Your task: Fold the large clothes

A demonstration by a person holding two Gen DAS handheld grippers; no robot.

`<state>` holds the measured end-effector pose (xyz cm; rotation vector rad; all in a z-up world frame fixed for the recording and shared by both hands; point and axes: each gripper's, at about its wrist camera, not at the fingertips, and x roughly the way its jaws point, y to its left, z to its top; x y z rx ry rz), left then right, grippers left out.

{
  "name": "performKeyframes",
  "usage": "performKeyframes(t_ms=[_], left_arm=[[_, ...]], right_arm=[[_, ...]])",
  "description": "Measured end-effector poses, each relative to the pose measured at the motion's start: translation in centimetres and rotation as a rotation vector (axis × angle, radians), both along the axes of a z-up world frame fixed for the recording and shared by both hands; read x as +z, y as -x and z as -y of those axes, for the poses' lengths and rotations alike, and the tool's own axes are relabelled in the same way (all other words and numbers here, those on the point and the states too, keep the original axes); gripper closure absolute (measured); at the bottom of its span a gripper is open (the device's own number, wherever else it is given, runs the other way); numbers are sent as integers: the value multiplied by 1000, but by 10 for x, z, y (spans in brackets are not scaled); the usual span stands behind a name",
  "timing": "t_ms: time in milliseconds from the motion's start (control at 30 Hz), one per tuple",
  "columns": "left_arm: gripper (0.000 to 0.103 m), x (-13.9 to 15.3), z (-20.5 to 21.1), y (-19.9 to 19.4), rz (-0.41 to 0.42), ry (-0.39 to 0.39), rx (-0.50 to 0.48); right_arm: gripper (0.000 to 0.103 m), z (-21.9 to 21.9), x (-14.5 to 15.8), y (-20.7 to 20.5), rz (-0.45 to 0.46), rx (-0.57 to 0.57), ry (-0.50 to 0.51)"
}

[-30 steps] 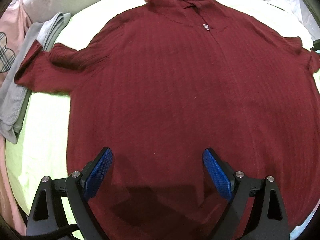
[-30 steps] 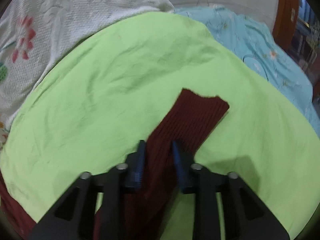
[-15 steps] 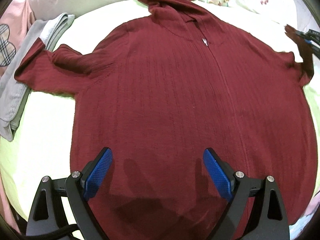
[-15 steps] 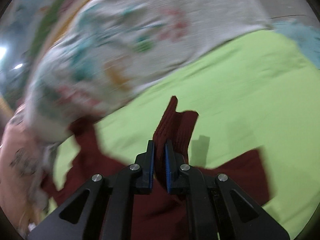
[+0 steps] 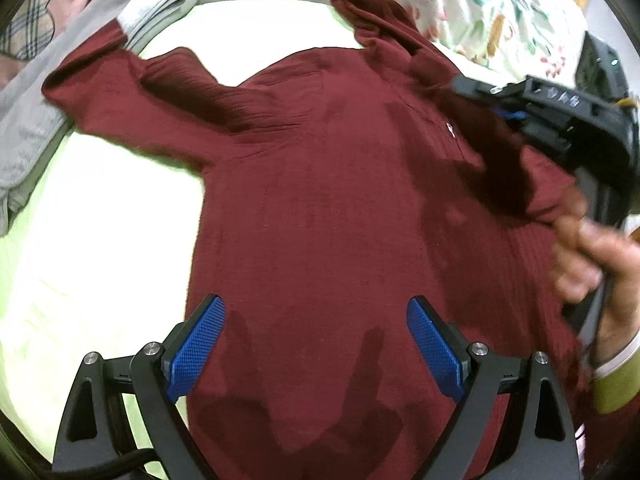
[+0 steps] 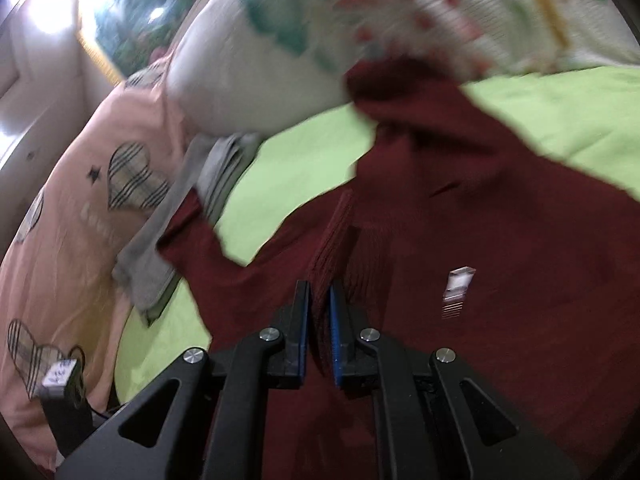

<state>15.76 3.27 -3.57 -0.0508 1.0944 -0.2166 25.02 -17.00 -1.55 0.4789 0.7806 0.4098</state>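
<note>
A dark red knit hooded sweater (image 5: pixel 320 208) lies face up on a light green sheet (image 5: pixel 100 240), its hood toward the pillows. My left gripper (image 5: pixel 316 344) hovers open over the lower body of the sweater, with nothing between its blue pads. My right gripper (image 6: pixel 320 300) is shut on the cuff of one sleeve (image 6: pixel 340 232) and holds it over the sweater's chest, near a small white label (image 6: pixel 458 284). In the left wrist view the right gripper (image 5: pixel 484 96) and the hand (image 5: pixel 588 248) holding it come in from the right. The other sleeve (image 5: pixel 120 92) lies spread to the left.
Folded grey clothing (image 5: pixel 36 120) lies beside the spread sleeve at the left. A pink cover with checked hearts (image 6: pixel 80 216) and a floral white pillow (image 6: pixel 304 40) border the head of the bed. A small black device (image 6: pixel 60 392) sits low at the left edge.
My right gripper closed on the sleeve cuff, lifted it off the green sheet and swung it in over the sweater's chest. The left gripper shifted a little and rolled, staying open.
</note>
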Motion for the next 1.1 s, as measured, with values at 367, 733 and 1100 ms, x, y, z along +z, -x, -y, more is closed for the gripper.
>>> performKeyframes(t_ms=[367, 733, 1100], left_arm=[[10, -4, -15, -42, -30, 167, -52], [16, -17, 39, -169, -85, 254, -170], [96, 13, -18, -116, 129, 293, -23]], right_arm=[[51, 4, -17, 25, -46, 31, -84], [51, 94, -5, 123, -51, -263, -58], [51, 181, -28, 138, -148, -523, 11]])
